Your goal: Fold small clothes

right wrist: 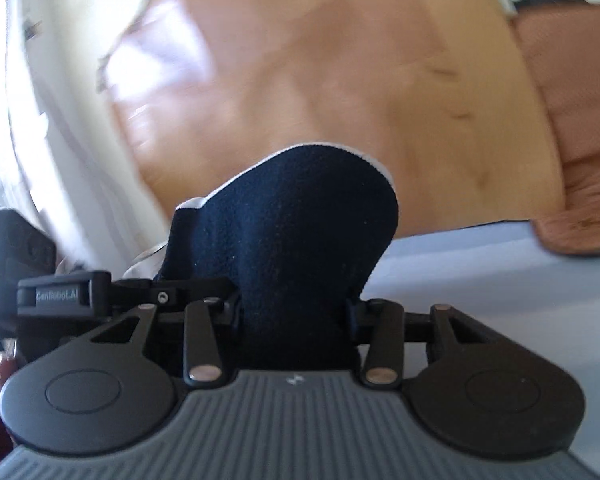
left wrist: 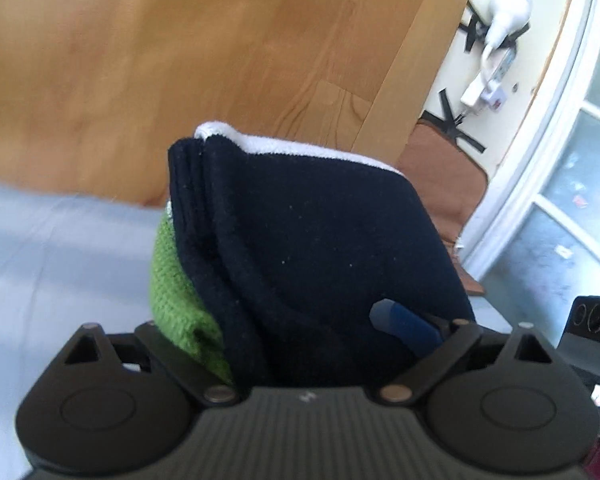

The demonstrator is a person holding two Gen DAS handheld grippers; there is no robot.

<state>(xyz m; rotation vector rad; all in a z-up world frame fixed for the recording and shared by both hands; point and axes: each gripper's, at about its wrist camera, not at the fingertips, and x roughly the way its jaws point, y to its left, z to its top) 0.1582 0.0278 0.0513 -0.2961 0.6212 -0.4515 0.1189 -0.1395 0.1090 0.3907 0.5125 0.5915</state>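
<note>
Two grippers share one navy knitted garment with white trim (left wrist: 320, 232), lifted above the pale blue bed: my right gripper (right wrist: 294, 316) pinches it, my left gripper (left wrist: 300, 332) spreads wide around its bulk. Pulling apart could slip it loose.

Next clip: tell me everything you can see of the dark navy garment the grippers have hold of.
The navy garment is a soft, fleecy knit with a white edge along its top and a thick ribbed hem bunched in folds on its left in the left wrist view. A green knit piece lies against that side. It is lifted off the pale blue surface and fills the wide-spread left gripper; one blue finger pad shows against it. The right gripper pinches it between its jaws.
</note>
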